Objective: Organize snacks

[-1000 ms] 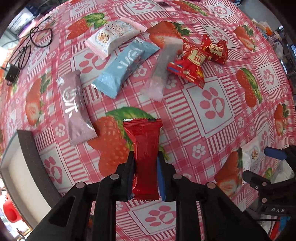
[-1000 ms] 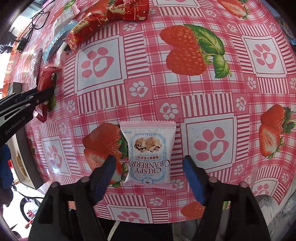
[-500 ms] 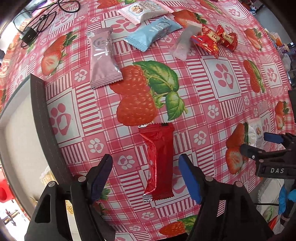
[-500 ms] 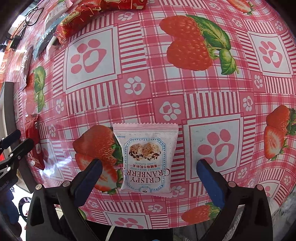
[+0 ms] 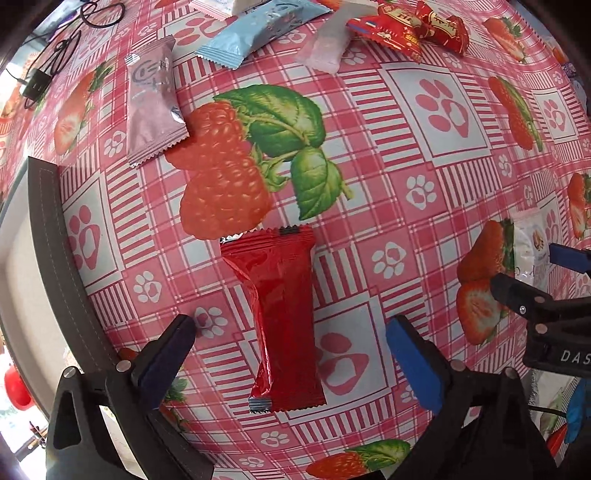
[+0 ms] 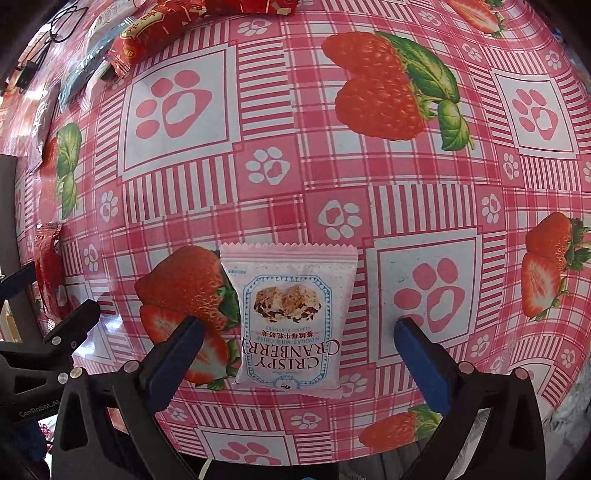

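Your left tongs (image 5: 291, 350) are opening over the red packet (image 5: 282, 317), which lies free between the jaws. Bare table (image 5: 424, 177) stretches beyond it. Toward the far edge, the grey packet (image 5: 153, 99), blue packet (image 5: 255, 33) and red candies (image 5: 410, 27) crowd your path.

A home dining spot: strawberry-print tablecloth (image 6: 295, 177) strewn with snack packets (image 5: 151, 99).
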### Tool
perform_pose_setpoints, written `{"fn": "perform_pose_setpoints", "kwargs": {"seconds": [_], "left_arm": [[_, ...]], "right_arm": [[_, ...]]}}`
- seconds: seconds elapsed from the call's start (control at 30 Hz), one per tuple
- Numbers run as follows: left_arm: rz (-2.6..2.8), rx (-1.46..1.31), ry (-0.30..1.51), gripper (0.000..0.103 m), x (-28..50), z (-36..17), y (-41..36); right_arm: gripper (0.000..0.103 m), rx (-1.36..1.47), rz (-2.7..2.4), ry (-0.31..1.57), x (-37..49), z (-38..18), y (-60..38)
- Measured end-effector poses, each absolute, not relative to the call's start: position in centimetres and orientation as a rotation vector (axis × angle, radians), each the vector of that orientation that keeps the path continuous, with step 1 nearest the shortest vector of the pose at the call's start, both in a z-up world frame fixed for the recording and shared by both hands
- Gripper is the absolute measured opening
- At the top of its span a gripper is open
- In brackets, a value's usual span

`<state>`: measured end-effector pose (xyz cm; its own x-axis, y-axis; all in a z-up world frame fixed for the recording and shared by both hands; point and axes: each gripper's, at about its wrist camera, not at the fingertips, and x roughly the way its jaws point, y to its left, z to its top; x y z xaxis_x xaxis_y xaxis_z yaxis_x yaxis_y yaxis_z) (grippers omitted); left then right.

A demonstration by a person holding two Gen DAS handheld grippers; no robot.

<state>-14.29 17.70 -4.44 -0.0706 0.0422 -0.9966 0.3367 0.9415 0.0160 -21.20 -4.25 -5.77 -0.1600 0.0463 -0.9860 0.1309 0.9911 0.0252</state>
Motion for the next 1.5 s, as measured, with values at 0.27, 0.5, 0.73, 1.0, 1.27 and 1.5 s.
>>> {"fn": "perform_pose_setpoints", "kwargs": {"seconds": [0.27, 0.5, 0.73, 1.0, 1.27, 1.5], "left_arm": [[-0.180, 0.224, 1.643, 0.103, -14.3, -2.7, 21.3], [-0.150, 0.202, 1.678, 0.103, -13.6, -3.7, 21.0], [-0.153, 0.201, 1.647, 0.103, -14.2, -3.7, 20.5], [-0.149, 0.199, 1.640, 0.103, -15.5, -3.0, 19.8], [-0.149, 0.200, 1.640, 0.103, -15.6, -3.2, 19.6], [-0.148, 0.200, 1.639, 0.103, -15.7, -3.4, 19.4]], "right_arm": [[0.103, 0.134, -0.076, 1.728, -21.7, -5.6, -4.3], [0.103, 0.131, -0.073, 1.726, -21.8, -5.5, -4.3], [0.103, 0.127, -0.068, 1.736, -21.6, -5.5, -4.3], [0.103, 0.121, -0.062, 1.730, -21.7, -5.4, -4.3], [0.103, 0.121, -0.062, 1.729, -21.7, -5.4, -4.3], [0.103, 0.120, -0.061, 1.729, -21.8, -5.4, -4.3]]}}
